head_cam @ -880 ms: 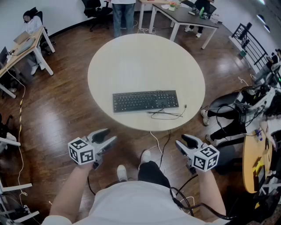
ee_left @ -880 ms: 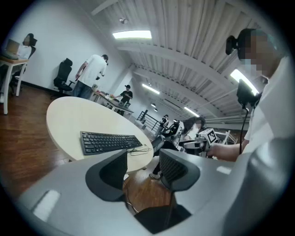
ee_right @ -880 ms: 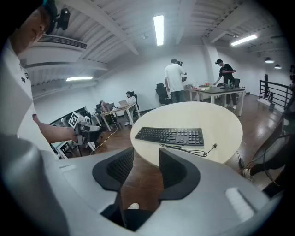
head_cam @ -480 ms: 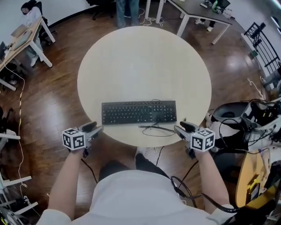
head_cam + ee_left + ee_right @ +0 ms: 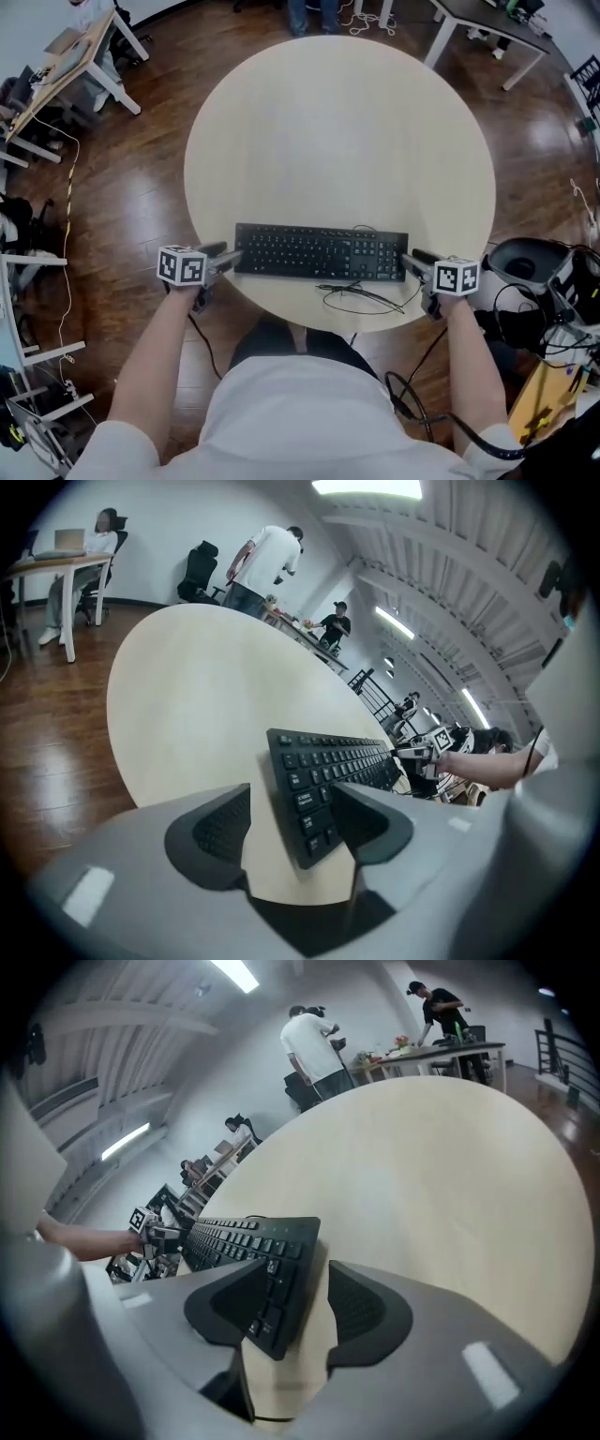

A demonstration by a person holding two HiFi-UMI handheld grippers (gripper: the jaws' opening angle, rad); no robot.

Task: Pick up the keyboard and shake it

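A black keyboard (image 5: 319, 253) lies flat near the front edge of the round beige table (image 5: 337, 131). Its thin black cable (image 5: 361, 295) loops on the table in front of it. My left gripper (image 5: 228, 260) is at the keyboard's left end and stands open. In the left gripper view that end of the keyboard (image 5: 314, 785) sits between the jaws of the left gripper (image 5: 295, 822), with a gap of table beside one pad. My right gripper (image 5: 413, 262) is open at the right end. There the keyboard (image 5: 258, 1255) lies between the jaws of the right gripper (image 5: 295, 1307), unclamped.
Wooden floor surrounds the table. A white desk (image 5: 70, 56) stands at the back left, a dark desk (image 5: 492, 23) at the back right. Black equipment and cables (image 5: 539, 281) crowd the right side. People stand at the far desks (image 5: 262, 560).
Both grippers have moved forward from below the table's edge up to the two ends of the keyboard, and now straddle them. The keyboard has not moved on the table.
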